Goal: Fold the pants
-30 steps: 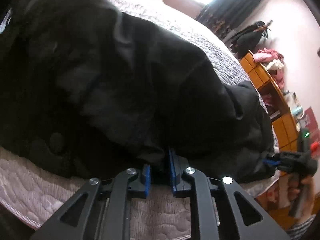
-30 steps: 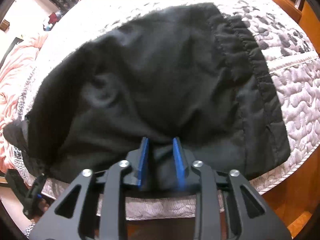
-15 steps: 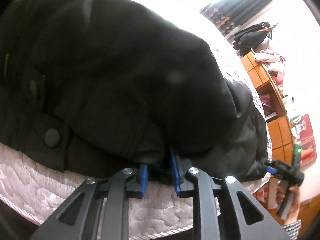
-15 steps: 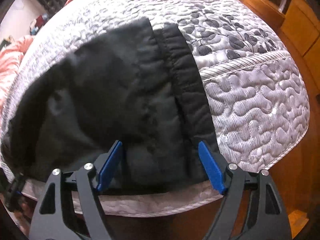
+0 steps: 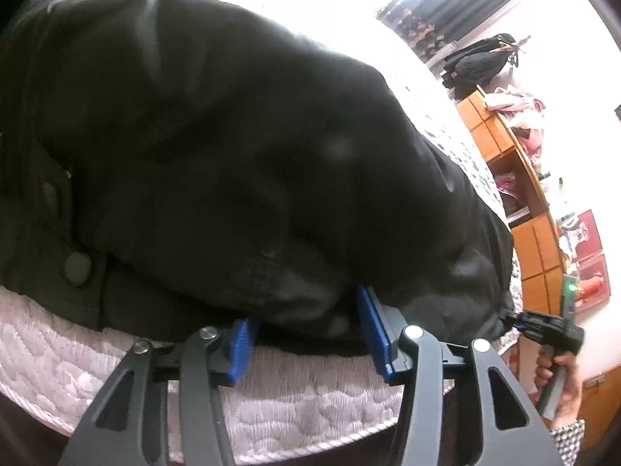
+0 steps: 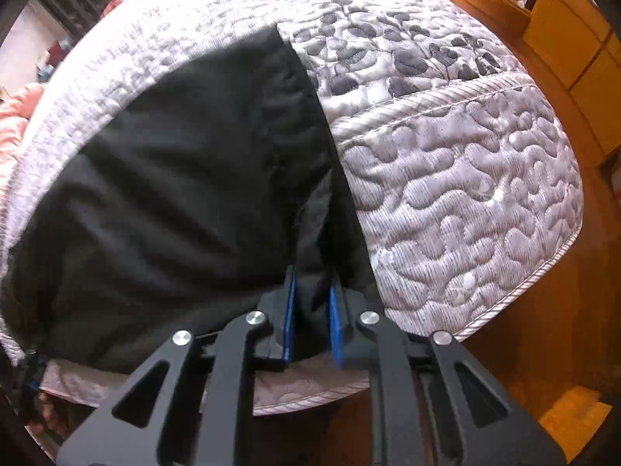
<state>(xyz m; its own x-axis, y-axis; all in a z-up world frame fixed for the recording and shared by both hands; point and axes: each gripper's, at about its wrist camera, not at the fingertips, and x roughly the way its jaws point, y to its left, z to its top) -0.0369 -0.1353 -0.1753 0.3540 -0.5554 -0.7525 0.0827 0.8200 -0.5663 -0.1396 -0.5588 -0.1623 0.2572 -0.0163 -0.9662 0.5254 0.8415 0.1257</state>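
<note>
- Pants (image 5: 240,147), black, lie in a heap on the bed (image 6: 458,178), close to its near edge.
- Left hand-held gripper (image 5: 310,334) has just been opening. Its blue pads stand apart, with the pants' edge between them, and they do not squeeze it.
- Right hand-held gripper (image 6: 312,310) has just been closing. It is clamped on a fold at the pants' right end.
- Wooden shelves (image 5: 516,178) stand beside the bed.

No readable text, label or number shows anywhere.
</note>
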